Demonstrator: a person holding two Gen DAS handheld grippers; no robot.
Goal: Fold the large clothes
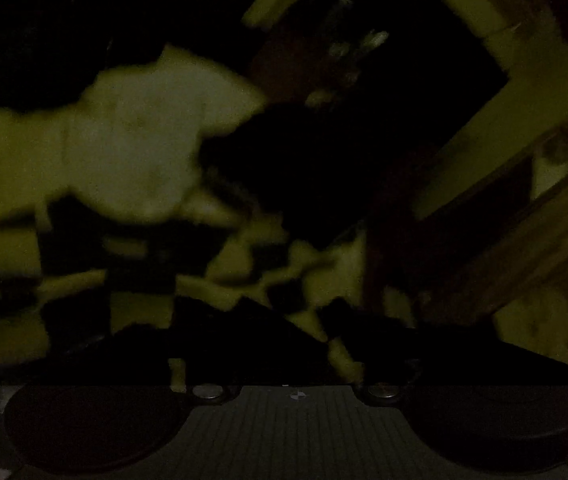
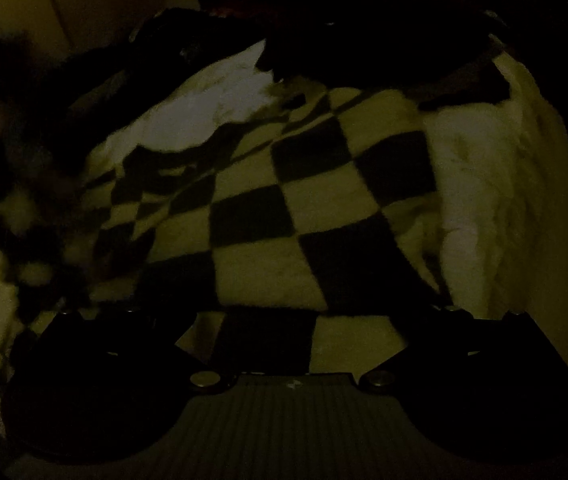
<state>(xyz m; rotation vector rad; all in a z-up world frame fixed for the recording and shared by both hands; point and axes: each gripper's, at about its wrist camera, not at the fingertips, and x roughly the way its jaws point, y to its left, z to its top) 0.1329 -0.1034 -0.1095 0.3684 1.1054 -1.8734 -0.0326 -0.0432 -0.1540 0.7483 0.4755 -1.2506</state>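
Two views, both very dark, so read this as partial.

Left wrist view: heavily blurred. Your left gripper [image 1: 284, 344] shows only as a dark base along the bottom; the fingertips are lost against the dark. Going by the wide-set base, the jaws stand wide, and I see nothing between them. One checkered garment [image 1: 131, 280], black and pale squares, runs from 9 o'clock across to about 5 o'clock, rumpled. One pale cloth [image 1: 135, 140] sits above it at 10 o'clock. At 1 to 3 o'clock there are pale straight bars, likely furniture [image 1: 484, 128]; too smeared to count or name.

Right wrist view: sharper. Your right gripper [image 2: 267, 320] has its two fingers at 7 and 5 o'clock, set far apart, jaws wide. The checkered garment [image 2: 259, 216] fills the centre and reaches down into the gap between the fingers. I cannot tell whether the pads touch it. It lies mostly flat in the middle, bunched and wrinkled at 9 o'clock. I count one such garment here. One pale sheet [image 2: 484, 184] lies under it, showing at 11 o'clock and down the whole 3 o'clock side. One dark item [image 2: 384, 52] lies across the top at 12 to 1 o'clock, overlapping the garment's far edge; what it is I cannot tell.
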